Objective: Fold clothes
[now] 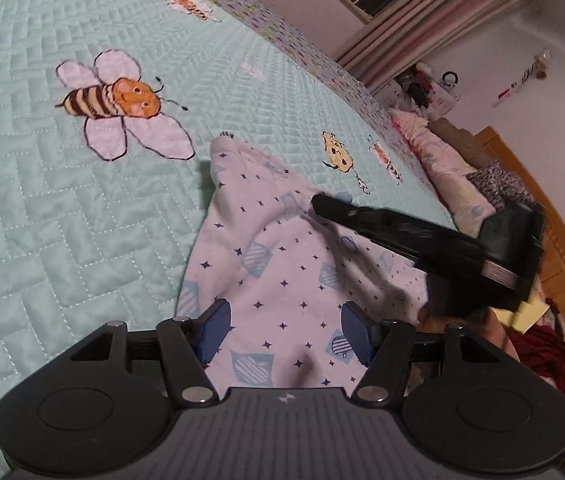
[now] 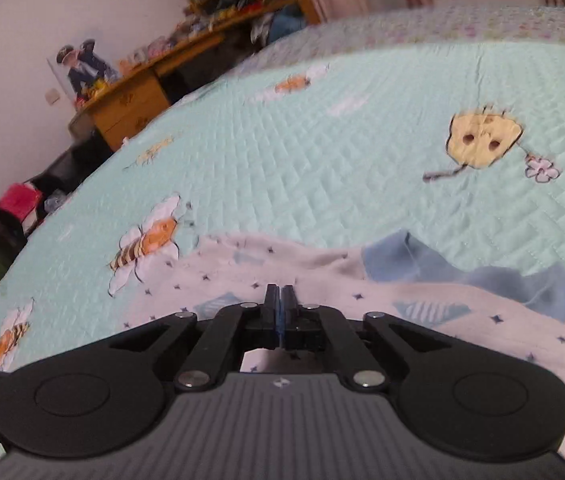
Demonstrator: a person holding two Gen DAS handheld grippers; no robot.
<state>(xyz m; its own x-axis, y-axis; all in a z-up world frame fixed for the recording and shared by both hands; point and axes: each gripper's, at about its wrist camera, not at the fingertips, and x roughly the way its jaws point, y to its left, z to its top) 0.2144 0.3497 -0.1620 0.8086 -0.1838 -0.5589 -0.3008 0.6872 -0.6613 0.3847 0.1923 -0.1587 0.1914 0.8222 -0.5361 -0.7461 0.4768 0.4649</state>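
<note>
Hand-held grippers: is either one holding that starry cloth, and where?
Left hand-held gripper is open, holding nothing. Right hand-held gripper is shut; whether it pinches the garment cannot be told.

Soft printed cotton garment (image 1: 282, 264), quilted satiny bedspread (image 1: 62, 220), matt plastic tongs (image 1: 284, 326)

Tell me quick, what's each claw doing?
Left claw: open, over the star-print garment, holding nothing.
Right claw: closed; a grip on fabric cannot be told.
</note>
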